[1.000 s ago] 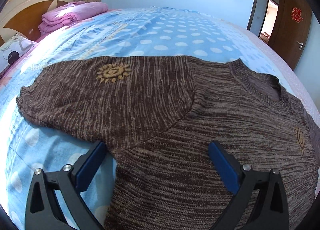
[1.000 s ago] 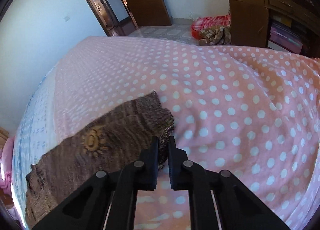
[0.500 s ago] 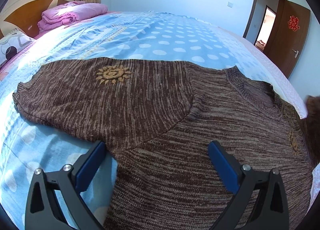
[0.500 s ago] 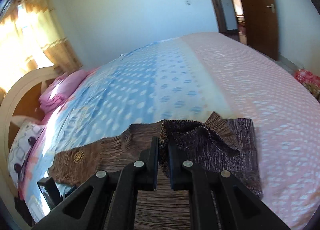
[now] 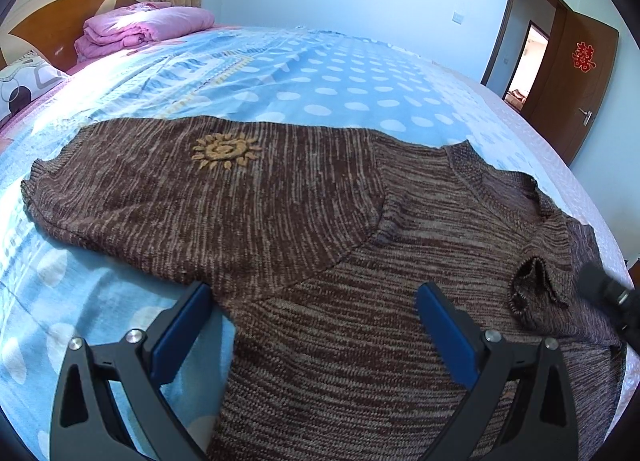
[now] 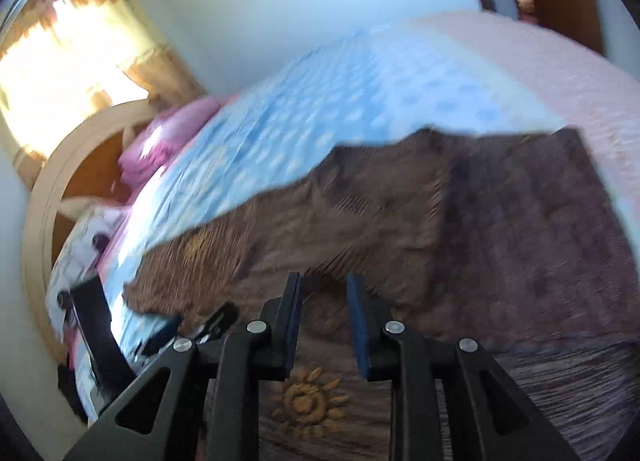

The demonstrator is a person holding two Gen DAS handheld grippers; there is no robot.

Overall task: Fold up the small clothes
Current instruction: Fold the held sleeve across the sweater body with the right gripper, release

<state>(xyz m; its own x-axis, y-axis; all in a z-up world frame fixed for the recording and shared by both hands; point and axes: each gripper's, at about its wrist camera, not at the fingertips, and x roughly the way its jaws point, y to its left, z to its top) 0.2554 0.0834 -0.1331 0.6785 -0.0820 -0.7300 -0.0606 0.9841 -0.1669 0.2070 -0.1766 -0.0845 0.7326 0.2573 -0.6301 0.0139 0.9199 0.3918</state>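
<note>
A small brown knit sweater [image 5: 328,245] lies flat on the bed, its left sleeve with a yellow sun emblem [image 5: 225,149] stretched out to the left. Its right sleeve is folded over the body, cuff [image 5: 530,289] lying on the chest. My left gripper [image 5: 316,321] is wide open and empty, hovering over the sweater near the left armpit. My right gripper [image 6: 325,311] is partly open and empty above the folded sleeve [image 6: 400,221]; a sun emblem [image 6: 308,401] shows below it. The right wrist view is blurred.
The bed has a blue dotted cover [image 5: 320,77] and a pink dotted part [image 6: 560,81]. A folded pink blanket [image 5: 140,27] and a pillow [image 5: 24,81] lie by the headboard. A brown door [image 5: 584,81] stands at the right.
My right gripper carried the right sleeve cuff over onto the sweater's body and opened, letting it go. My left gripper has stayed open over the sweater.
</note>
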